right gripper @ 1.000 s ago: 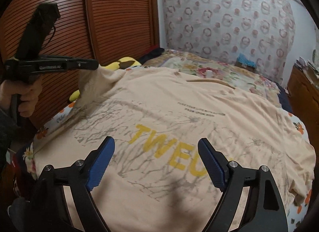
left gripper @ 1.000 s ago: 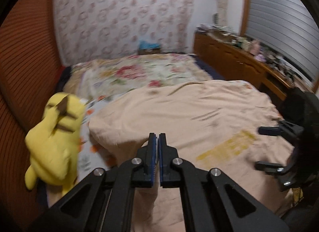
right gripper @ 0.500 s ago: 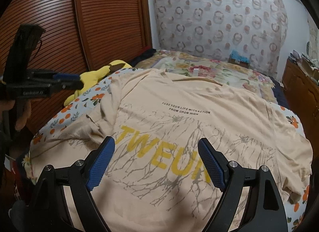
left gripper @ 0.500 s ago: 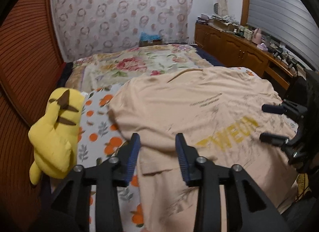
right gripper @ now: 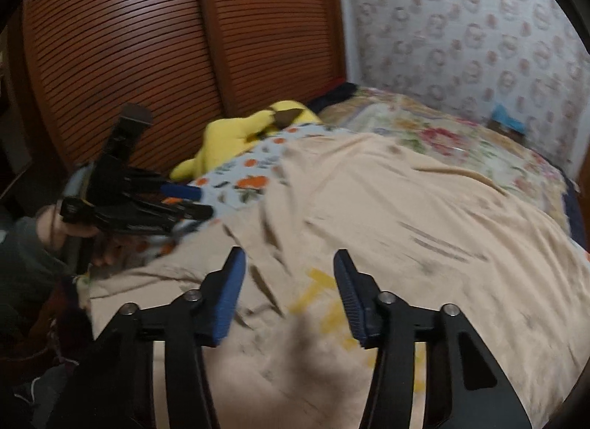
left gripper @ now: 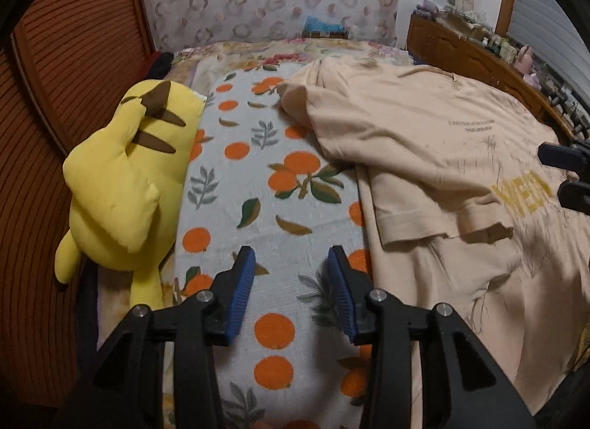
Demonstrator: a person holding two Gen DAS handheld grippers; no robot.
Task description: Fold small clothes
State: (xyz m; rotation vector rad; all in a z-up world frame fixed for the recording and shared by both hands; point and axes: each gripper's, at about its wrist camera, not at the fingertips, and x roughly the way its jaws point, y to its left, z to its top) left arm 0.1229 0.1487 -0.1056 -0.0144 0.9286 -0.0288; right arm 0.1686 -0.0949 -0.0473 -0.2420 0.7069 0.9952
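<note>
Peach T-shirt [left gripper: 435, 156] lies spread on the bed [left gripper: 280, 208], its sleeve [left gripper: 424, 208] folded inward near the bed's left edge. Left hand-held gripper [left gripper: 291, 289] and right hand-held gripper [right gripper: 289, 300] both released, empty. Judged step: first side fold. Next: regrasp the shirt's edge.

The left tongs [left gripper: 291, 290] were wide apart and held nothing; the right tongs [right gripper: 289, 292] were also spread and empty.

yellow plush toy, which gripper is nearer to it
Left. The left gripper is open over the orange-print sheet, right beside the yellow plush toy. The right gripper is open above the peach t-shirt, farther across the bed.
</note>
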